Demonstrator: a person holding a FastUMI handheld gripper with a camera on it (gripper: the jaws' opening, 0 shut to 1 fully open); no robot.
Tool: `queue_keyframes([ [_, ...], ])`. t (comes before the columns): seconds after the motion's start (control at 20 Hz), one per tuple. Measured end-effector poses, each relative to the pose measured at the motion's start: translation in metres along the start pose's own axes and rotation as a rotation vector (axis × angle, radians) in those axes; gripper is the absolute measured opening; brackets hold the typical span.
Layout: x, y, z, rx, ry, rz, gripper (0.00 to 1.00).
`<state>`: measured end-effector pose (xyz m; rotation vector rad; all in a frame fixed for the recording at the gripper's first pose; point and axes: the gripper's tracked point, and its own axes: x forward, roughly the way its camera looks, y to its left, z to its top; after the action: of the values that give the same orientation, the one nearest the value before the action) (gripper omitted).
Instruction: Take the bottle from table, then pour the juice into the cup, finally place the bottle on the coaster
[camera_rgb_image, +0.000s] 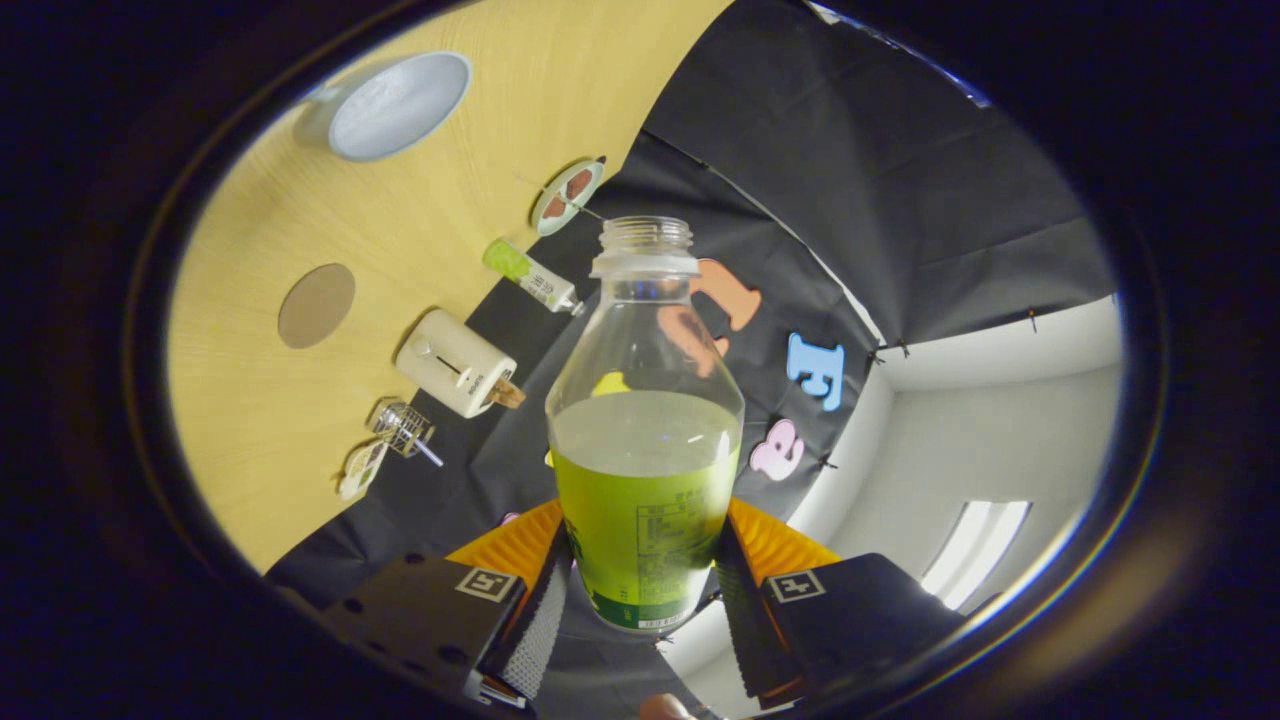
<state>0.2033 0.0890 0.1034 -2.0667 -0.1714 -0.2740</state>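
Observation:
My gripper (643, 575) is shut on an uncapped clear bottle (645, 420), both fingers pressing its labelled lower body. The bottle holds green juice to about half its height, and its open neck points away from me. The view is rolled, so the wooden table (260, 420) stands off to the left of the bottle. On that table, far beyond the fingers, sits a white cup (395, 105) with its open mouth facing me. A round brown coaster (316, 305) lies on the table between the cup and the near edge.
A white toaster (457, 363) stands near the table's edge by the cloth wall. Beside it are a small wire basket (405, 430), a green-and-white tube (530, 275) and a small round plate (567, 195). White wall and a lit window show to the right.

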Motion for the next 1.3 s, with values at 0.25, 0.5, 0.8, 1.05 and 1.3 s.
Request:
queue_keyframes([
  [0.25,-0.003,0.009,0.003,0.057,0.002,0.020,0.76],
  [0.5,-0.013,0.038,0.009,0.237,0.029,0.141,0.76],
  [0.8,-0.027,0.073,0.004,0.513,0.094,0.257,0.77],
  [1.05,-0.043,0.101,0.012,0.851,0.128,0.378,0.77],
  [1.3,-0.050,0.121,0.022,1.230,0.158,0.462,0.77],
])
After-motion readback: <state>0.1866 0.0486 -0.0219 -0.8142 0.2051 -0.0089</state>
